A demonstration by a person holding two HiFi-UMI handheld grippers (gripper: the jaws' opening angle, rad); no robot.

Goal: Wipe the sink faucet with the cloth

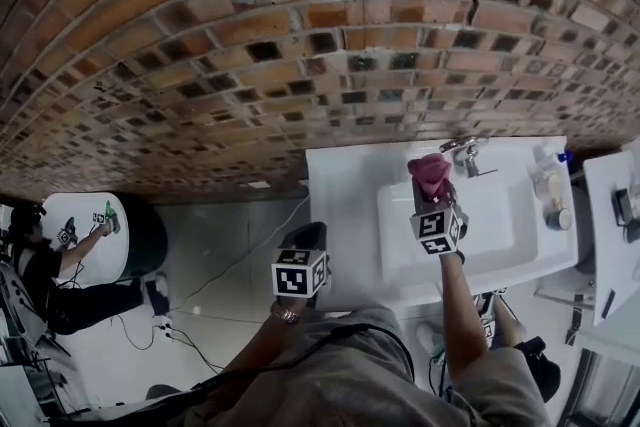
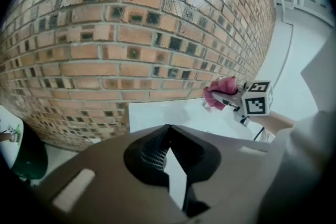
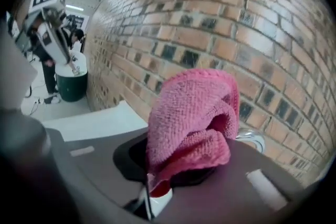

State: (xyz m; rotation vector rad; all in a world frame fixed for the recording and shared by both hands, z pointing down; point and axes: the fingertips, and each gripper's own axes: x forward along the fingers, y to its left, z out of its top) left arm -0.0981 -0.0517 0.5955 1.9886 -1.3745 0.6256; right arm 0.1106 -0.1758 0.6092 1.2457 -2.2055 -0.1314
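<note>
Two jaws of my right gripper [image 3: 157, 186] pinch a pink terry cloth [image 3: 191, 118], which bunches up above them. My left gripper [image 2: 168, 131] has its jaws met at the tips on nothing and sits left of the white ceramic sink [image 1: 520, 245]. The cloth hangs just beside the chrome faucet [image 1: 466, 155], below the red brick wall [image 1: 300, 35]. I judge this the approach, with wiping not begun. Next, the cloth must press onto the spout and rub along it. The cloth masks most of the faucet in the right gripper view, so I cannot tell whether they touch.
</note>
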